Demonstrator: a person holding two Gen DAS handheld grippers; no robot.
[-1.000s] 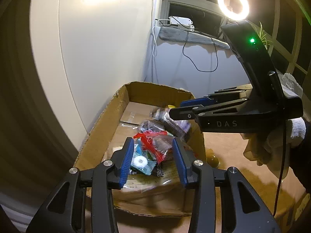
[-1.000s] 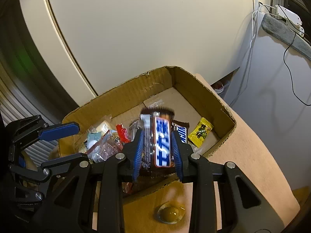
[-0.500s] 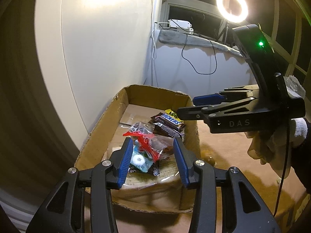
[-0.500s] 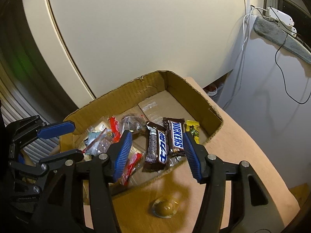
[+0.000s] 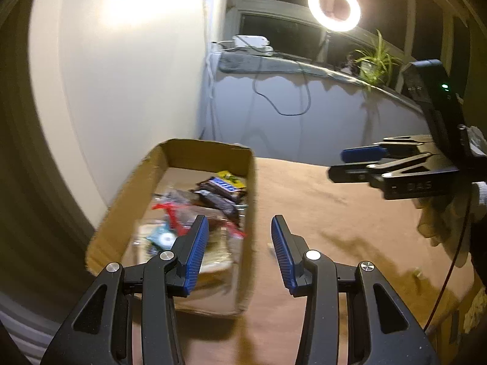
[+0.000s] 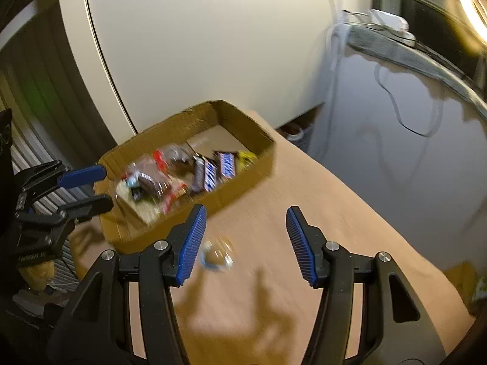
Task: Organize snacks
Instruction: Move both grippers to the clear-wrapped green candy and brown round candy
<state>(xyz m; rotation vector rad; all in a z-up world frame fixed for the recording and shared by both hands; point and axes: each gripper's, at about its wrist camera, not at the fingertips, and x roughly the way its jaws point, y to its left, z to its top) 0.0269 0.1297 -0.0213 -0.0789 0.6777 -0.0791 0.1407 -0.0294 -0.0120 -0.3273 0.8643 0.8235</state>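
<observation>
A cardboard box [image 5: 249,213] [image 6: 243,179] stands on the tan table with several snacks inside. Among them are Snickers bars [image 5: 225,185] [image 6: 226,164], a yellow packet [image 5: 231,178] [image 6: 247,156] and a red-and-clear bag [image 5: 173,213] [image 6: 158,164]. My left gripper [image 5: 240,243] [image 6: 82,188] is open and empty, hovering over the box's right wall near its front corner. My right gripper [image 6: 246,240] [image 5: 359,164] is open too, back from the box over the table. A small clear-wrapped candy [image 6: 217,255] lies below it, near its left pad.
The tan table top [image 5: 334,213] [image 6: 304,197] stretches right of the box. A white panel stands behind the box. A sill at the back carries a power strip [image 5: 251,42], a dangling cable, a plant [image 5: 376,60] and a ring light [image 5: 333,6]. A gloved hand [image 5: 438,219] holds the right gripper.
The right gripper opened, dropped the chocolate bars into the box, then drew back away from the box. The left gripper slid right, from over the snacks to the box's right wall.
</observation>
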